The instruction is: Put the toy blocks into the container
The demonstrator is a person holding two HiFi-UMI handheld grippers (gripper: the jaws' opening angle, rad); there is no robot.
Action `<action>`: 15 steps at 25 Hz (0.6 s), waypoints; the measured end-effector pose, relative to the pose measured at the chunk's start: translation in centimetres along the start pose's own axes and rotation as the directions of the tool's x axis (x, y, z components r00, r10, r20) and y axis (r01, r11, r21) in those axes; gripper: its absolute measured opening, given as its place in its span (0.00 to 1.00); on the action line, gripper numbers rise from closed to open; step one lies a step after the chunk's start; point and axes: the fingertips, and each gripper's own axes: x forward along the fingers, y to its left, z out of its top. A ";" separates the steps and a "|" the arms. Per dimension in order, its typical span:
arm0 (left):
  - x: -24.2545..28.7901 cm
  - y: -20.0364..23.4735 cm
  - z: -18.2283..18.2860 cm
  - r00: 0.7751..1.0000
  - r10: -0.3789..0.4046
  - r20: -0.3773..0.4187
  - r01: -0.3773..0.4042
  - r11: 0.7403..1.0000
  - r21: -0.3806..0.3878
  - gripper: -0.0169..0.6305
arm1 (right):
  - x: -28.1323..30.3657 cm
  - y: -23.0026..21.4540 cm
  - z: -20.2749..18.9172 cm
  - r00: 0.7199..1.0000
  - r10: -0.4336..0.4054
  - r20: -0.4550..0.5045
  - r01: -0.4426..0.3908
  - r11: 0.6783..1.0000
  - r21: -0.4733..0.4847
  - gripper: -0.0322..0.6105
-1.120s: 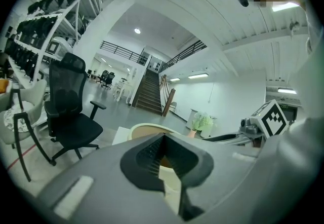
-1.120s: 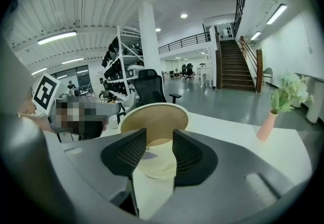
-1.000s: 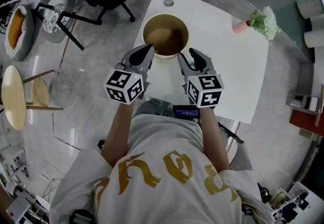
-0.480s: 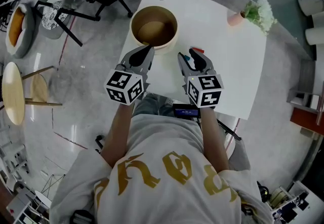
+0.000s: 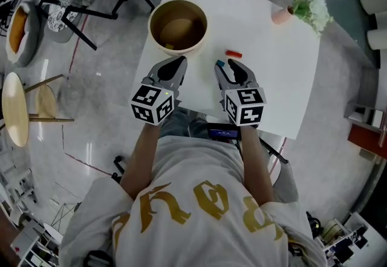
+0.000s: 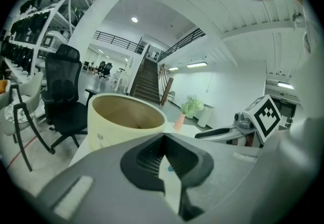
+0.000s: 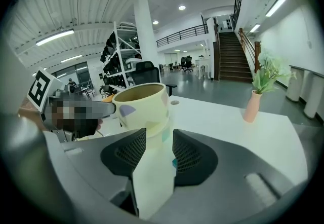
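Our left tool [image 5: 179, 61] is pinched shut at the tips and holds nothing. Our right tool [image 5: 225, 66] stands slightly parted and empty, with a teal block [image 5: 219, 63] on the desk [image 5: 272, 78] at its tips. A red block [image 5: 233, 54] lies just beyond. The cream container [image 5: 152, 30], upper left, holds one small yellowish piece [image 5: 169, 46].

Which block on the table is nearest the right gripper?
The teal block, just at the right gripper's open jaws; the red block lies farther out on the table.
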 end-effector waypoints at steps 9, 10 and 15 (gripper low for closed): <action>1.6 0.3 -3.6 0.996 -0.017 -0.090 0.017 1.000 -0.003 0.03 | 1.7 -0.7 -3.0 0.997 0.001 -0.077 0.000 1.000 0.006 0.35; 1.8 0.4 -4.0 0.995 -0.020 -0.100 0.020 1.000 -0.005 0.03 | 1.9 -0.8 -3.3 0.997 0.003 -0.081 -0.002 1.000 0.010 0.35; 2.6 0.7 -5.6 0.991 -0.035 -0.132 0.032 0.999 -0.026 0.03 | 2.9 -1.7 -4.9 0.993 -0.008 -0.117 0.007 1.000 -0.006 0.36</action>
